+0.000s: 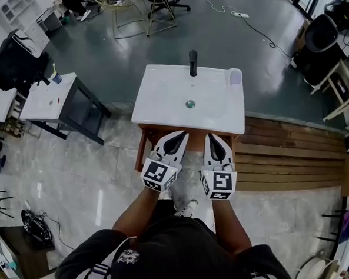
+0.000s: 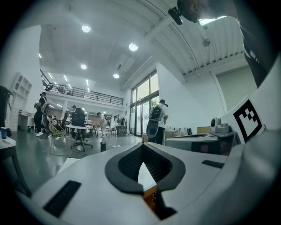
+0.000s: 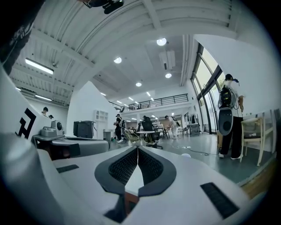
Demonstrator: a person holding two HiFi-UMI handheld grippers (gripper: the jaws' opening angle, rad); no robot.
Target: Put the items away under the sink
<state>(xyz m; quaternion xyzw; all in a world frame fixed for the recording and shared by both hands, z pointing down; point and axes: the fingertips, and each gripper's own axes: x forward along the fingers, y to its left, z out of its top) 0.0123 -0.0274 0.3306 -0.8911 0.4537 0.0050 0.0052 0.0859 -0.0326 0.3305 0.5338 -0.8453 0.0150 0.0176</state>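
Seen from above, a white sink [image 1: 159,105] with a black faucet [image 1: 193,62] stands on a wooden cabinet [image 1: 153,130]. A pale cup-like item [image 1: 235,78] sits at the sink's far right corner. My left gripper [image 1: 177,135] and right gripper [image 1: 215,139] are held side by side just in front of the sink's near edge, pointing level toward it. In the left gripper view the left gripper [image 2: 142,145] has its tips touching, with nothing between them. The right gripper [image 3: 137,147] is likewise shut and holds nothing. The cabinet's inside is hidden.
A black side table with a white top [image 1: 44,101] stands left of the sink. A wooden platform [image 1: 291,155] runs to the right. Chairs and a cable lie on the floor beyond. A person with a backpack [image 3: 228,116] stands far off.
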